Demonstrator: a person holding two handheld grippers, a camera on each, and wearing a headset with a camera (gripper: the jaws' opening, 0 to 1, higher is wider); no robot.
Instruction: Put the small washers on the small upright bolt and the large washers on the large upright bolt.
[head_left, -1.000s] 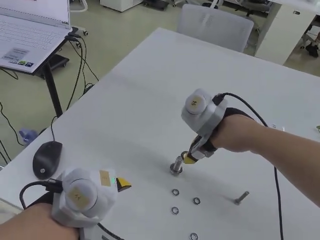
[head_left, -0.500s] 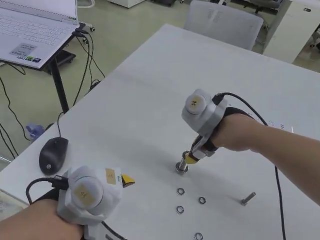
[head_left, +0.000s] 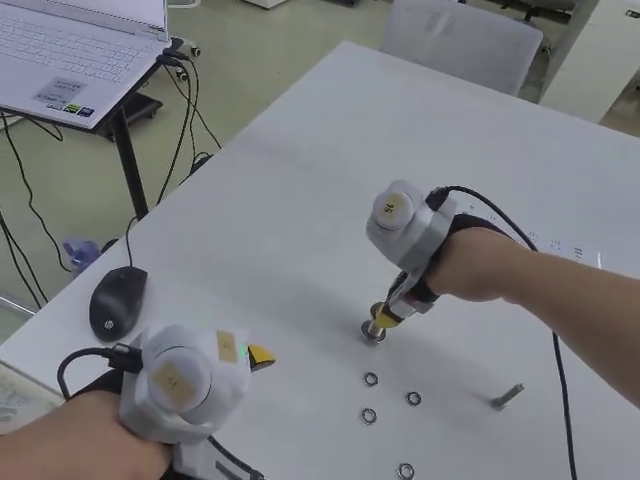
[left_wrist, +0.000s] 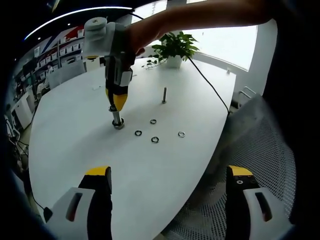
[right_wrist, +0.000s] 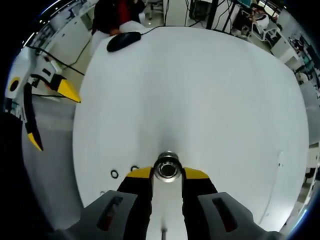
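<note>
The right gripper (right_wrist: 167, 174) points straight down, its yellow-tipped jaws drawn narrow and pinched on either side of a large silver ring washer (right_wrist: 166, 159). At least I take it for a washer; seen end-on it could also be the bolt's own top. Directly beneath the tips stands the large upright steel bolt (head_left: 374, 332) with its long axis vertical, so ring and shaft lie on one line. By my judgement the coming move turns on exactly that: a straight drop along the shaft, with no sideways drift, then letting go.

Just near and right of this bolt, four small silver washers (head_left: 371, 379) lie flat and loose on the white tabletop (head_left: 300, 200). The small upright steel bolt (head_left: 508, 397) stands farther right, well apart from the large one. The right hand is the nearer one to all of these.

The left gripper (left_wrist: 168, 172) hangs at the near left edge of the table with jaws spread wide and nothing between them, facing the work. A black computer mouse (head_left: 117, 300) rests on the tabletop at the far left.
</note>
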